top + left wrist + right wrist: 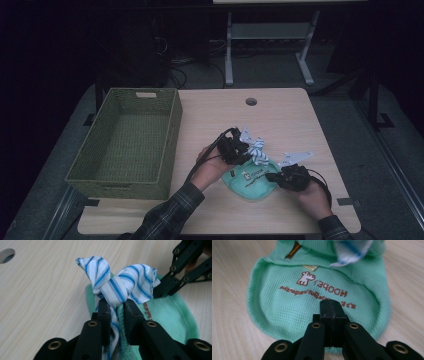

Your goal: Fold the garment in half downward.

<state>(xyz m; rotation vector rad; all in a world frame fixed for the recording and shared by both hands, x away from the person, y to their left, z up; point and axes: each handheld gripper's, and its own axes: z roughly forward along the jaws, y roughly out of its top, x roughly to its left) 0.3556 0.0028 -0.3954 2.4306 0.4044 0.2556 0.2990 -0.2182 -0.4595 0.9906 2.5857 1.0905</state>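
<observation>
The green garment [250, 181] lies flat at the table's [295, 120] near edge, between both hands. The right gripper [332, 315], jaws pressed together, pins its near right side. Farther left, the left gripper [117, 311] pinches the striped knotted cloth [120, 282] atop it.

A light wooden table [280, 115] carries 1 green woven basket [127, 140] and a mint-green garment [250, 182].
</observation>
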